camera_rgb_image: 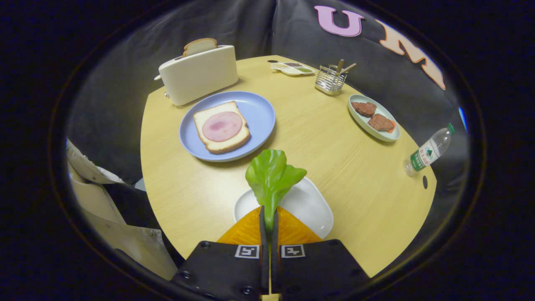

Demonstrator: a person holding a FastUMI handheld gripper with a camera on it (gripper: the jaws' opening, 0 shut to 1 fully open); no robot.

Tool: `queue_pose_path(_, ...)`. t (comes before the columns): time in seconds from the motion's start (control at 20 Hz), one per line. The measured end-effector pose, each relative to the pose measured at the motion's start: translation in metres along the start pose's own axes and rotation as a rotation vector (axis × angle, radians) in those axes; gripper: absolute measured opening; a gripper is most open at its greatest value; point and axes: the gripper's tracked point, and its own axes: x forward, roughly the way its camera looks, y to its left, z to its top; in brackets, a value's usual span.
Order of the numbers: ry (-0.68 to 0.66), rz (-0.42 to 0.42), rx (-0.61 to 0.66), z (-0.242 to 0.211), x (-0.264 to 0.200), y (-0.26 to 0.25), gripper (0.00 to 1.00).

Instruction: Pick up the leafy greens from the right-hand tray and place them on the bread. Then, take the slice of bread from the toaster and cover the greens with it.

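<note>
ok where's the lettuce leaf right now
The leafy greens are pinched by the stem in the shut gripper, held above the white tray, short of the blue plate.

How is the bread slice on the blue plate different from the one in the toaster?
The slice on the blue plate lies flat with a round of ham on top; the toaster slice stands upright, bare, half hidden in the slot. Both look alike: pale with a tan crust.

Upright leafy greens [271, 177] between jaws
</note>
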Motion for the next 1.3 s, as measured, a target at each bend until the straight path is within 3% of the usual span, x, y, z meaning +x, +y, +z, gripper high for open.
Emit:
queue_pose_path(0.65, -0.047, 0.037, -0.031, 0.055, -0.008, 0.051, 0.08)
queue_pose_path(1.3, -0.064, 0.098, -0.09, 0.106, 0.024, 0.096, 0.08)
